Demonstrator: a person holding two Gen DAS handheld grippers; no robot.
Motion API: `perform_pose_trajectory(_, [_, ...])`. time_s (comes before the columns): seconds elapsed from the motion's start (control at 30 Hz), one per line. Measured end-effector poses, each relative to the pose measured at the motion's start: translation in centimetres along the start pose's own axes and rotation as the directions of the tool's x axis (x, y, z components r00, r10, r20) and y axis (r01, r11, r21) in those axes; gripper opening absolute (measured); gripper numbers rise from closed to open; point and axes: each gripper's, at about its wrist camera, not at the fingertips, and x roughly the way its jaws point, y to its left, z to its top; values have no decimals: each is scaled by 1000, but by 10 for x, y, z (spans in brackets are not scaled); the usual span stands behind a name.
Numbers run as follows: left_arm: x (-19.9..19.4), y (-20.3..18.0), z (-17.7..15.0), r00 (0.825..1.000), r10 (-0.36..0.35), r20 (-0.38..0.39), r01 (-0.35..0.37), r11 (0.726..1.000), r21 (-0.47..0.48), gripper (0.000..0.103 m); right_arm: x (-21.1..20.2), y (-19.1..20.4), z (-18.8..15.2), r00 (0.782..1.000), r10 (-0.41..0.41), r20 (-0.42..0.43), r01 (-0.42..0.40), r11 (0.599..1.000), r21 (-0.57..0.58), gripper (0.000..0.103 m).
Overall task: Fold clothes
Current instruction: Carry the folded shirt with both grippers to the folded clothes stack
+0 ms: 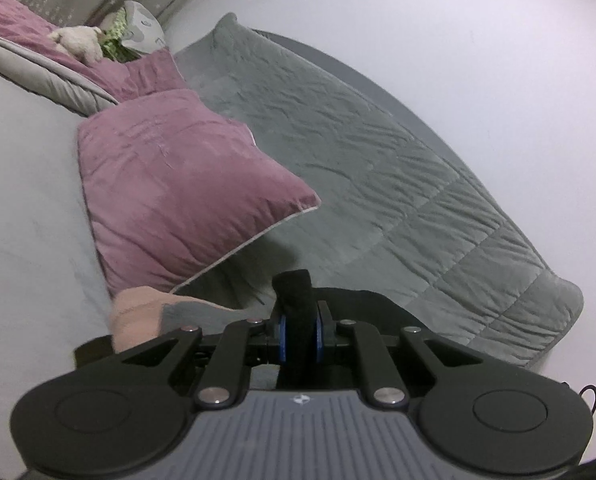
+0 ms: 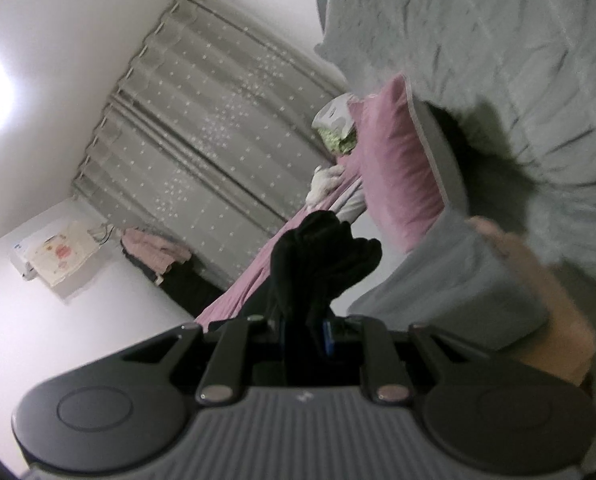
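While clamped, bunched blk cloth (image 1: 295,300).

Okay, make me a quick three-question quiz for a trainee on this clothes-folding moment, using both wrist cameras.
1. True or false: the left gripper is empty.
2. What colour is the garment pinched by the right gripper?
3. In the left wrist view, the mauve pillow lies against: A) the grey quilt B) a window C) a chair.

Key: 1 false, it pinches black fabric; 2 black; 3 A.

Black garment (image 1: 294,300), mauve pillow (image 1: 186,192), grey quilt (image 1: 398,184), star-dotted grey curtain (image 2: 202,128).
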Motion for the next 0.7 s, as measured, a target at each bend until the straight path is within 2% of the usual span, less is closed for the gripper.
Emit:
perform_pose_trajectory(0.13, [22, -5, -2, 1000, -2, -5, 2, 1000, 6, 12, -2, -17, 13, 1000, -27, 14, 26, 999, 21, 15])
perform_pose_trajectory(0.33, [49, 10, 0, 1000, 20, 14, -20, 1000, -3, 12, 16, -44, 25, 999, -51, 5, 50, 998, 38, 15])
perform_pose_trajectory(0.63, [82, 47, -11, 992, 126, 23, -127, 992, 20, 12, 62, -94, 21, 998, -65, -21, 66, 996, 58, 16])
perform_pose_trajectory(0.7, [86, 54, -15, 989, 143, 25, -144, 989, 26, 13, 67, -103, 17, 998, -69, -15, 70, 996, 62, 21])
